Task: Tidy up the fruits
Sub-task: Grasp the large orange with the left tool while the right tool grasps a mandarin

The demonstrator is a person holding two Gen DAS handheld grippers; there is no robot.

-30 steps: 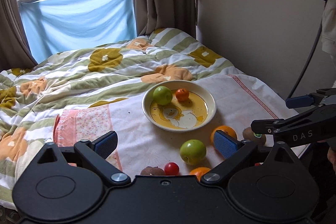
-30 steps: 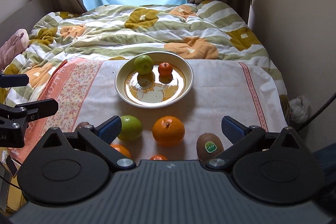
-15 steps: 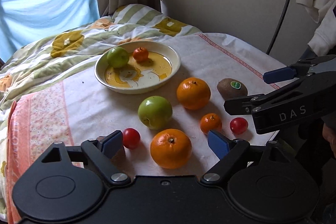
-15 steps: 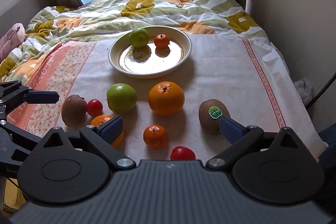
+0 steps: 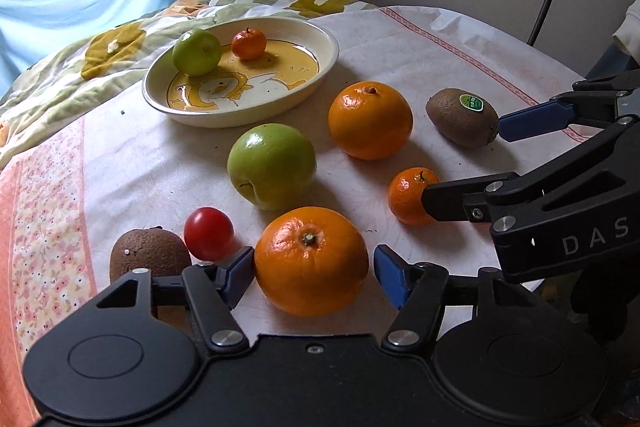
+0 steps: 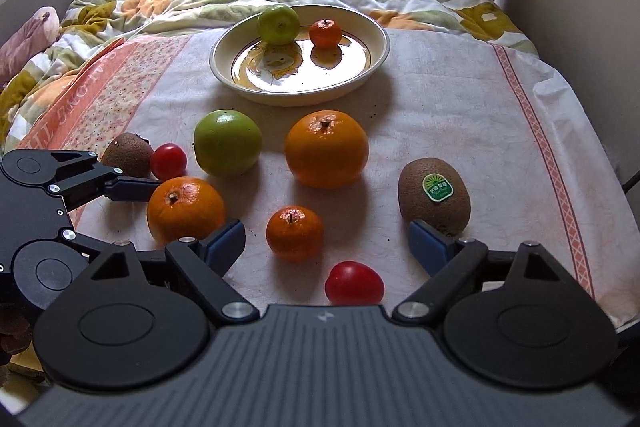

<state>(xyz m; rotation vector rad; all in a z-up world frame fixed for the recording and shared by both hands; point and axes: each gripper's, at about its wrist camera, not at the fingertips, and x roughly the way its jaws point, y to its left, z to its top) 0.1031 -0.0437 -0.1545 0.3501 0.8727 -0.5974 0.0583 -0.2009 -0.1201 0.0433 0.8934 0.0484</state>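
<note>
Left gripper [image 5: 314, 269] lower, fingers closing round near orange [image 5: 311, 261] (untouched)

open cloth [image 6: 460, 115] right of the plate [image 6: 378, 57], clear for passing. crowded nearer in: green apple [image 6: 228, 143], big orange [image 6: 326, 149], kiwi [image 6: 434, 201] blocking.

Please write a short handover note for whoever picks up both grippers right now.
Left gripper: jaws have just been closing around the near big orange; pads flank it, not yet pressing.
Right gripper: open, empty, low over the small orange and a red tomato.
Done: one green apple and one small orange in the plate.
Left on the cloth: green apple, far big orange, two kiwis, second tomato.
</note>
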